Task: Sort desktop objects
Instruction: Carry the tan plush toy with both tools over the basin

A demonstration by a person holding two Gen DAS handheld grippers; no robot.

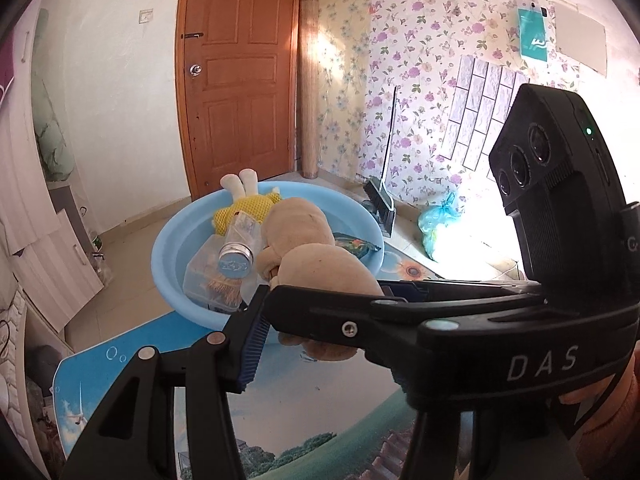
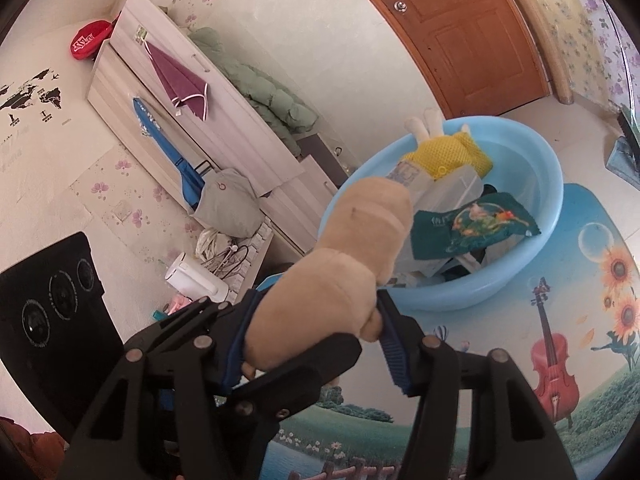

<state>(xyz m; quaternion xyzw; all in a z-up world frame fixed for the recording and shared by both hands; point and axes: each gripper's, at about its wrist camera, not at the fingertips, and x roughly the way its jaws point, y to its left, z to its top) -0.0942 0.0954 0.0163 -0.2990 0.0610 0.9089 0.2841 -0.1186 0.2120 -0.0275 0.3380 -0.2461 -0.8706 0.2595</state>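
Right wrist view: tan plush toy (image 2: 348,276) lengthwise toward blue basin (image 2: 532,264), clamped in right gripper (image 2: 316,344); left gripper (image 1: 320,320) probably too.

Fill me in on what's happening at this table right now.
A person with a handheld gripper in each hand is sorting things into a blue basin on the picture-printed table. The right gripper is closed on a tan plush toy, held up at the basin's near rim. The left gripper sits crossed right against it, though whether it grips anything is unclear. Already in the basin: a yellow-dressed plush, a clear bottle with a silver cap and a green snack packet.
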